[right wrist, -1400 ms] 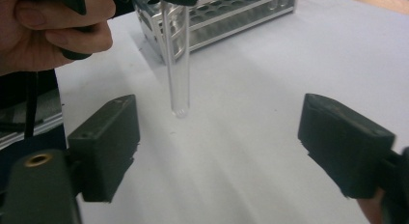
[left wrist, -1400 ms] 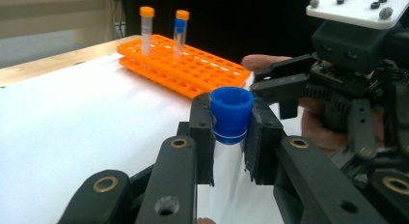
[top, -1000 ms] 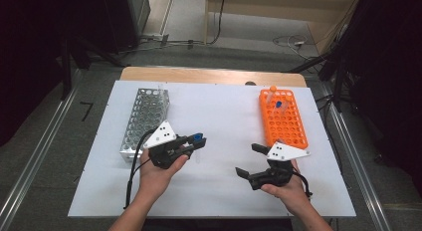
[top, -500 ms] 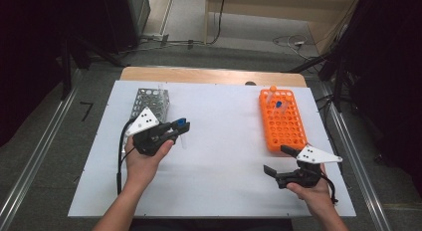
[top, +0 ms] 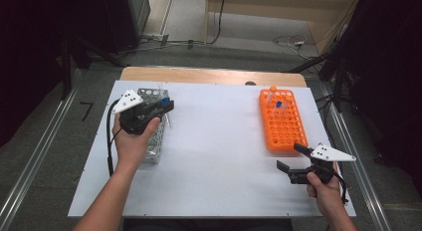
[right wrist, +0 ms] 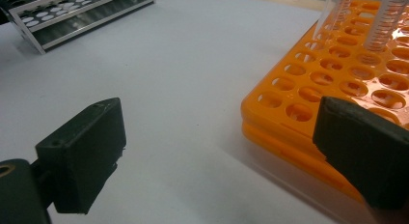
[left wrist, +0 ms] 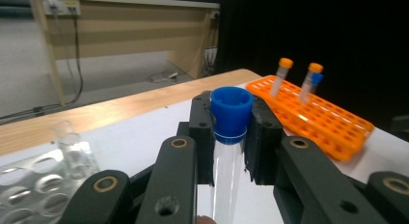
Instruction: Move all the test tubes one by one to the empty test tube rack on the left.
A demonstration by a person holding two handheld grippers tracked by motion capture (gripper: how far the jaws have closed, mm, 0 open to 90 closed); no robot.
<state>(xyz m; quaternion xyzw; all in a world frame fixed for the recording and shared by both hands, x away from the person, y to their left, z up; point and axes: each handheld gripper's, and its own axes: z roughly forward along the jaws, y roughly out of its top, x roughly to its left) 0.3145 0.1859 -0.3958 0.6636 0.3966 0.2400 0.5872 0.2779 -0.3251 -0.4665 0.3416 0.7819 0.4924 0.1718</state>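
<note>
Over the metal rack (top: 154,136) at left, the left claw (top: 166,107) grasps a blue-capped tube (left wrist: 230,137); tilted, it could miss its hole.

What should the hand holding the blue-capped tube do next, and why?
Probably lower the tube into an empty hole of the metal rack. The left claw is shut on it just below its blue cap, and in the high view it hangs right over that rack.

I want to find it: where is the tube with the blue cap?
The blue-capped tube is clamped in the left gripper, on the high view's left, above the metal rack.
</note>
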